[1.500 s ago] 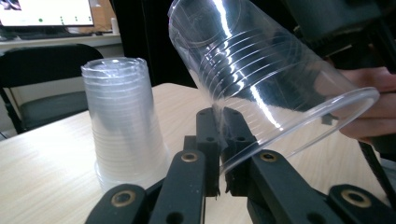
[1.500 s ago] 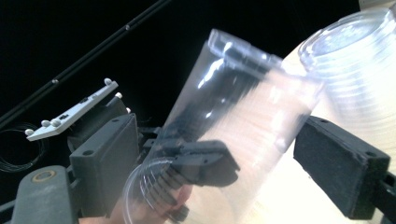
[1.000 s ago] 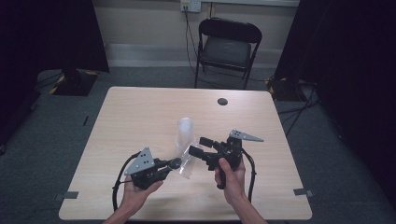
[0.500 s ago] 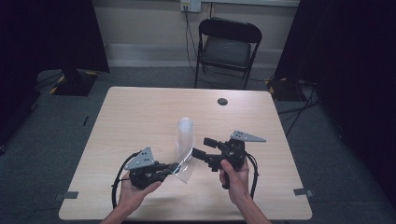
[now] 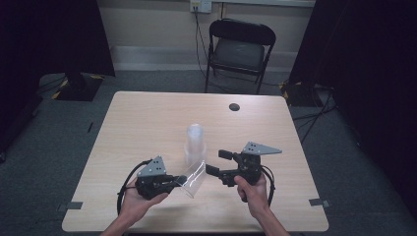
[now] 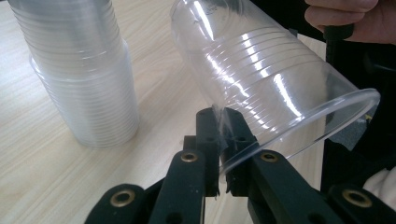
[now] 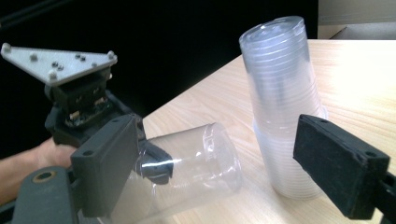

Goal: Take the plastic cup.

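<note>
The clear plastic cup [image 5: 193, 178] lies tilted on its side just above the table [image 5: 147, 123], long axis running from its rim at the left hand-held gripper [image 5: 178, 181] toward the stack of cups [image 5: 194, 142]. That gripper is clenched on the rim wall. The right hand-held gripper [image 5: 216, 163], jaws spread and released, sits just beside the cup's base.

Each gripper, the left gripper [image 5: 178, 180] and the right gripper [image 5: 216, 163], is built in black with two black jaws, brass-coloured rivets, a grey three-cornered plate with screws, and a black trailing cable. Forearms are bare; no sleeves are worn.
</note>
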A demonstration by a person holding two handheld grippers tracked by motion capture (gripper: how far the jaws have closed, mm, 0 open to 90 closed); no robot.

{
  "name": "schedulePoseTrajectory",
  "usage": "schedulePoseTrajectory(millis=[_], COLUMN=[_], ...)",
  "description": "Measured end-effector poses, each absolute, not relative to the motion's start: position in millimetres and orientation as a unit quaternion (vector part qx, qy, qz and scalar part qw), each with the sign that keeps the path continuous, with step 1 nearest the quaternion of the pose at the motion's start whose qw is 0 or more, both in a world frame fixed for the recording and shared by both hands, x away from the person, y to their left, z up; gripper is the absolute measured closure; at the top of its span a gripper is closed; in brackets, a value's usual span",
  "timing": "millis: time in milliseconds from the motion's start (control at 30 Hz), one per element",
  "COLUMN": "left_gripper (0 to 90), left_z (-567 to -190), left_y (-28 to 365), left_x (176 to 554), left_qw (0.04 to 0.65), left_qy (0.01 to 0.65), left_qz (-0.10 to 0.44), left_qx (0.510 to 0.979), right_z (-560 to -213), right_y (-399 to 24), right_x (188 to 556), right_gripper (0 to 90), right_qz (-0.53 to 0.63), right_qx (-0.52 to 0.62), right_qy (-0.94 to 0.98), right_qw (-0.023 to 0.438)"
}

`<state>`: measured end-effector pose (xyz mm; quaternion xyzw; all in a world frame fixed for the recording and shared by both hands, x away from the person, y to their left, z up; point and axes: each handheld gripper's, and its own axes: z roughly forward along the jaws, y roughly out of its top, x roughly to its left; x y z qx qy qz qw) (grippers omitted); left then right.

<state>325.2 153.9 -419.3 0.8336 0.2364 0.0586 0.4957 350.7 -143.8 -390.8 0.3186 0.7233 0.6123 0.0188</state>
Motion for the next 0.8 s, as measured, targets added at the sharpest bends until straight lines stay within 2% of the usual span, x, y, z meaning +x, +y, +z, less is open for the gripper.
schedulePoseTrajectory(millis=[400,600,800], left_gripper=[86.6,86.3,86.3], left_z=[-419.0,-419.1,-418.1], left_y=[155.6,156.3,153.9], left_x=[332.3,334.2,338.2], left_qw=[0.467,0.445,0.423], left_qy=[0.246,0.233,0.22], left_qz=[0.01,0.015,-0.014], left_qx=[0.85,0.865,0.879], right_z=[-387.4,-387.6,-389.0], right_y=[-146.0,-142.2,-132.4], right_x=[343.1,338.8,332.8], right_gripper=[14.6,14.5,14.5], right_qz=[0.588,0.569,0.548], right_qx=[0.279,0.252,0.213], right_qy=[0.758,0.78,0.805], right_qw=[0.049,0.063,0.075])
